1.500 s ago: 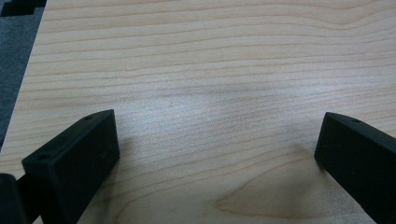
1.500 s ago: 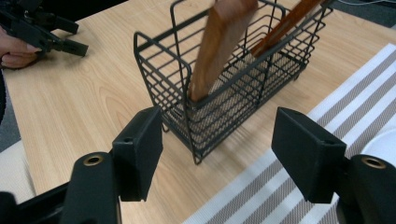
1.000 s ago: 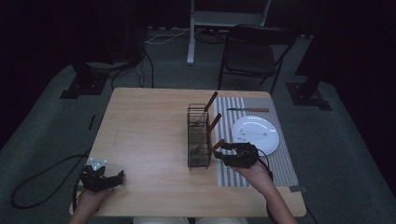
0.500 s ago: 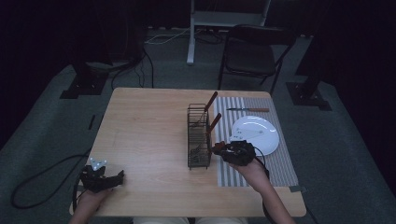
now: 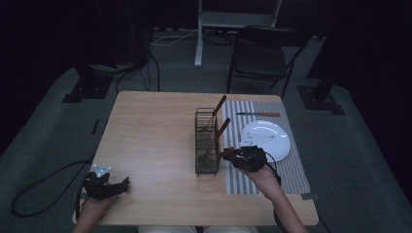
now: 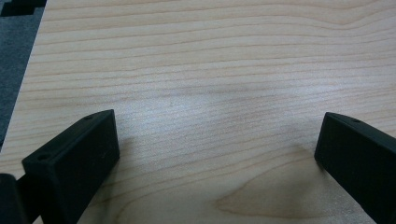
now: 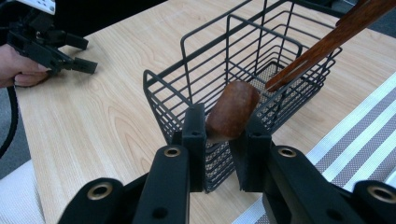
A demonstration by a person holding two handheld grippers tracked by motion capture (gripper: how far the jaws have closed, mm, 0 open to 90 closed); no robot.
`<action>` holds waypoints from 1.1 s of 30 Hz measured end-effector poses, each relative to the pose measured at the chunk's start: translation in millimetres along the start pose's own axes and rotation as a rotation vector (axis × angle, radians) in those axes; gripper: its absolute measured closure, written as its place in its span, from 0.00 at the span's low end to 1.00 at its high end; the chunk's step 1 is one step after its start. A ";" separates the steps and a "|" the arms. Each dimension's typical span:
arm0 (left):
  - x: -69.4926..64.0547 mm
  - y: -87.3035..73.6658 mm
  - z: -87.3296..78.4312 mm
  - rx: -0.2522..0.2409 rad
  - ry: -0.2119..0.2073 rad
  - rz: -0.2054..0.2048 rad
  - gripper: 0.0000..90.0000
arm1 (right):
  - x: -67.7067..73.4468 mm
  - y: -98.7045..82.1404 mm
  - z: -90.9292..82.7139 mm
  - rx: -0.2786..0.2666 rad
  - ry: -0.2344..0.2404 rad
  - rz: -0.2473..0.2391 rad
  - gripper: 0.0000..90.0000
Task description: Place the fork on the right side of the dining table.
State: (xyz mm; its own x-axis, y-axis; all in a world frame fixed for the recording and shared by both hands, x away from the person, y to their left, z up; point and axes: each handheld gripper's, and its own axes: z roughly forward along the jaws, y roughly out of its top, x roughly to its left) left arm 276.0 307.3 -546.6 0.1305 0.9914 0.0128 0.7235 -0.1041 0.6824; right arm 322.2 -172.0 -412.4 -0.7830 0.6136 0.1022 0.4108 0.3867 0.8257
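At the near left corner of the tabletop [image 5: 155, 141], the left gripper [image 5: 104, 184] rests idle, its jaws spread wide over bare wood with nothing between them.

Farther right, at the near end of the wire caddy [image 5: 207, 141], the right gripper [image 7: 223, 135] does the work: its jaws have just been closing and now pinch the rounded end of a wooden handle [image 7: 232, 111] that leans out over the caddy's near rim. The utensil's working end is hidden down inside the wire, so what kind it is cannot be told. A second wooden handle [image 7: 327, 42] slants out of the caddy just beyond, and the high view shows a third wooden handle [image 5: 218, 106] at the far end.

Right of the caddy lies a striped placemat [image 5: 272, 170] carrying a white plate [image 5: 266, 139], with a knife [image 5: 257, 114] across the mat's far edge.

Judging by this layout, the step in hand is drawing cutlery out to set the place. The next move likely calls for a lift along the handle's own slant, so the hidden end clears the wires and the neighbouring handle, then a carry right to the mat.
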 end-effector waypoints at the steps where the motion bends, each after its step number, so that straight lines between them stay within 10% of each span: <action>1: 0.0 0.0 0.0 0.000 0.000 0.000 0.00 | 0.0 1.3 -1.4 -0.004 0.001 -0.002 0.87; 15: 0.0 0.0 0.0 0.000 -0.001 0.000 0.00 | -0.4 13.6 -26.3 -0.071 -0.028 0.005 0.90; 33: -0.1 0.0 0.1 -0.001 0.000 -0.001 0.00 | -5.6 15.4 -103.1 -0.183 -0.122 0.014 0.90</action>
State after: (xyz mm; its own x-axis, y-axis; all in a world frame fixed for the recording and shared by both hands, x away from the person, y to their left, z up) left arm 276.1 307.2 -546.7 0.1299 0.9915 0.0120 0.7229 -0.1030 0.6832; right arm 284.7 -240.5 -343.1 -0.7110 0.7009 0.0562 0.3215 0.2530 0.9125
